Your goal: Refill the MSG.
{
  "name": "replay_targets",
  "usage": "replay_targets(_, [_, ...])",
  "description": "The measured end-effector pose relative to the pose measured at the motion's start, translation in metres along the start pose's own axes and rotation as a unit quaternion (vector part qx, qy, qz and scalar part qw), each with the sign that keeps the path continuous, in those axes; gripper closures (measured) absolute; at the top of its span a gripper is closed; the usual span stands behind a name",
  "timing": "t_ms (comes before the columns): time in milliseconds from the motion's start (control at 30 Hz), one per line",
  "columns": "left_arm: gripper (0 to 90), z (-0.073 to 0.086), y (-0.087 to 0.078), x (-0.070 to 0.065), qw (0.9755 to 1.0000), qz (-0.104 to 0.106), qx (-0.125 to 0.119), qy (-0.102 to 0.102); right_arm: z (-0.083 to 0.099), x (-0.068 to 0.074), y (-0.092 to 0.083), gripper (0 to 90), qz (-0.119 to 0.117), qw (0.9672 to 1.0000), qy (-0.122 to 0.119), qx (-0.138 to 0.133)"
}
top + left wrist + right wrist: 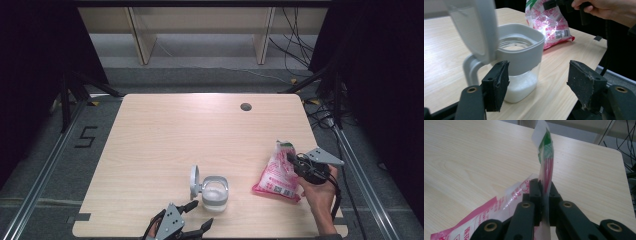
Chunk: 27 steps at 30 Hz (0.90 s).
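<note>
Right gripper (pixel 545 195) clamped on top edge of pink bag (pixel 278 175), bag lying on table (pixel 165 140) right of jar (pixel 215 192). Left gripper (pixel 539 82) wide, jar not yet gripped. Advice: steady jar first, lift bag slowly, keep opening upward.

Left claw (pixel 192 220) cut off by bottom edge of high view, forearm out of frame. Raised lid (pixel 477 25) of jar (pixel 521 62) cropped at top of left gripper view. Print on pink bag (pixel 499 212) too small to read; lower part hidden behind right claw (pixel 544 195).
</note>
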<state>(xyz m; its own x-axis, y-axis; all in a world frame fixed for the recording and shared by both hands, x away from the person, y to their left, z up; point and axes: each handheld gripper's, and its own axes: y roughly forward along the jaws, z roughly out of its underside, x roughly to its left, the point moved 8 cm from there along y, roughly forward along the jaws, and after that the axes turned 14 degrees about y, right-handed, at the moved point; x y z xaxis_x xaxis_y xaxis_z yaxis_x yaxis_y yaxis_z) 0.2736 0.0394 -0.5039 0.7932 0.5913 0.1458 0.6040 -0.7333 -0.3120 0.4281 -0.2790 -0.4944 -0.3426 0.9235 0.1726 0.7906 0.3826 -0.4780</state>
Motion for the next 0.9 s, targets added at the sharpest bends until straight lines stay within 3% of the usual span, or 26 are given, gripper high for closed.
replay_targets(33, [34.0, 0.002, -0.003, 0.003, 0.9999, -0.008, 0.002, -0.013, 0.000, -0.003, 0.000, 85.3, 0.008, 1.0000, -0.004, -0.002])
replay_targets(100, [34.9, 0.002, -0.005, 0.005, 0.9998, -0.014, 0.002, -0.018, 0.000, -0.002, 0.000, 84.8, 0.005, 1.0000, 0.003, -0.002])
replay_targets(333, [38.5, 0.004, -0.009, 0.013, 0.9995, -0.022, -0.005, -0.021, 0.001, -0.006, -0.001, 83.7, 0.008, 1.0000, -0.001, 0.002])
replay_targets(367, [38.5, 0.005, -0.010, 0.015, 0.9997, -0.022, -0.001, -0.014, 0.001, -0.005, -0.001, 83.1, 0.010, 0.9999, 0.006, 0.001])
replay_targets(600, [42.6, 0.006, -0.014, 0.024, 0.9991, -0.035, -0.013, -0.022, 0.006, -0.015, -0.003, 73.5, 0.028, 0.9991, 0.031, 0.001])
replay_targets(633, [44.3, 0.007, -0.014, 0.026, 0.9991, -0.034, -0.015, -0.019, 0.005, -0.017, -0.005, 70.6, 0.034, 0.9981, 0.051, -0.008])
replay_targets(800, [55.0, 0.010, -0.013, 0.026, 0.9995, -0.027, -0.014, -0.010, 0.003, -0.019, -0.011, 63.3, 0.054, 0.9970, 0.054, -0.014])
replay_targets(833, [56.1, 0.012, -0.014, 0.027, 0.9995, -0.030, -0.003, -0.004, 0.002, -0.018, -0.015, 60.4, 0.062, 0.9960, 0.062, -0.020])
replay_targets(867, [56.1, 0.013, -0.013, 0.027, 0.9996, -0.028, -0.004, -0.004, 0.002, -0.018, -0.015, 60.4, 0.062, 0.9960, 0.062, -0.020])
replay_targets(900, [57.6, 0.013, -0.012, 0.027, 0.9996, -0.026, -0.011, -0.002, 0.002, -0.014, -0.020, 59.4, 0.067, 0.9945, 0.077, -0.025])
